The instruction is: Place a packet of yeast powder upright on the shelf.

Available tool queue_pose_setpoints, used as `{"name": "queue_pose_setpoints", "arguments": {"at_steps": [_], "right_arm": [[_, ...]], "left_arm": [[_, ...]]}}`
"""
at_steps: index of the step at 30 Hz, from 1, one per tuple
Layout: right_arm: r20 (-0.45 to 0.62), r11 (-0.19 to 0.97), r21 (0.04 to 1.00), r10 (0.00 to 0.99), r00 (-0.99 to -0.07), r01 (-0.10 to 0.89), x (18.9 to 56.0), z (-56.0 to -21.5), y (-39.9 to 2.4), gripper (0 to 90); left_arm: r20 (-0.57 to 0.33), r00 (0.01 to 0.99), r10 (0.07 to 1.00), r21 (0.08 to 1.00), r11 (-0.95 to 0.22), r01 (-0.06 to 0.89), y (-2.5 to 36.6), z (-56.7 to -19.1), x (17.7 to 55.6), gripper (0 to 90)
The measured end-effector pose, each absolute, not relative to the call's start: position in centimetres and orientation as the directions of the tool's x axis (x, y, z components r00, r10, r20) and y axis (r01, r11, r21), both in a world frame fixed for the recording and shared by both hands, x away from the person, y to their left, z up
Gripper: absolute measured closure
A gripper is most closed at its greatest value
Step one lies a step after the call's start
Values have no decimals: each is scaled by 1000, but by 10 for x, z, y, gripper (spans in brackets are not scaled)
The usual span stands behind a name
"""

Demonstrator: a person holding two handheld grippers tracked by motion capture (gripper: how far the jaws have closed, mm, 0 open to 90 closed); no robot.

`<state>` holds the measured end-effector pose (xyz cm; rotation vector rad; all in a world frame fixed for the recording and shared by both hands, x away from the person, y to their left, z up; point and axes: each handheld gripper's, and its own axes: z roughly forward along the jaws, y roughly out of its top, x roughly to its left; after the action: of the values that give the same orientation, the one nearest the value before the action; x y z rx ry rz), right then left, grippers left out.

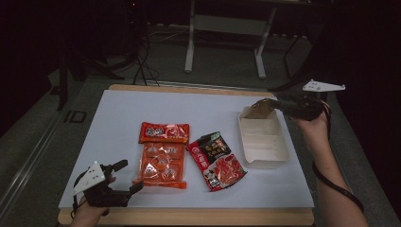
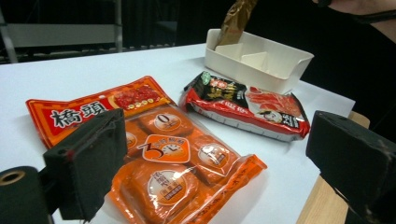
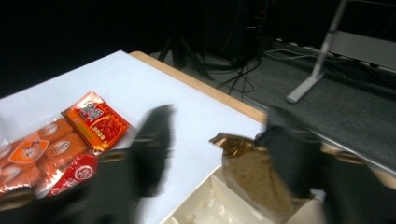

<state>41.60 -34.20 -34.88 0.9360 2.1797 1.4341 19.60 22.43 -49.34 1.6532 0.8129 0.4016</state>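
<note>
A brown foil packet (image 1: 259, 109) stands tilted in the far end of the white divided tray (image 1: 283, 156). My right gripper (image 1: 278, 103) hovers just beyond that end, held from the right. In the right gripper view its jaws stand wide apart (image 3: 222, 116); the brown packet (image 3: 252, 177) rests against one jaw and the other is well clear of it. My left gripper (image 1: 128, 176) is open near the table's front left corner. Its jaws (image 2: 219, 135) point at the orange multi-pack (image 2: 168, 172), without touching it. A red-and-black sauce packet (image 1: 216, 161) lies flat between the orange pack (image 1: 161, 156) and the tray.
The white board (image 1: 118, 123) covers a wooden table whose front edge (image 1: 189, 216) runs close to my left hand. A metal stand (image 1: 222, 42) and cables sit on the dark floor behind. The tray (image 2: 280, 65) has dividers and bare compartments at its near end.
</note>
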Motion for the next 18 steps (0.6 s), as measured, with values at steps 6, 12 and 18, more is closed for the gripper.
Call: {"name": "queue_pose_setpoints", "arguments": {"at_steps": [6, 12, 18], "right_arm": [[64, 230, 922, 704, -707, 312, 386, -355, -337, 139], [82, 197, 933, 701, -709, 303, 351, -359, -335, 137], [96, 179, 940, 676, -730, 290, 317, -370, -329, 146]], "left_arm": [[-228, 669, 708, 941, -16, 338, 216, -486, 197, 70], [-219, 707, 672, 930, -75, 360, 200, -477, 196, 71], [-215, 751, 624, 925, -117, 361, 181, -474, 200, 85]]}}
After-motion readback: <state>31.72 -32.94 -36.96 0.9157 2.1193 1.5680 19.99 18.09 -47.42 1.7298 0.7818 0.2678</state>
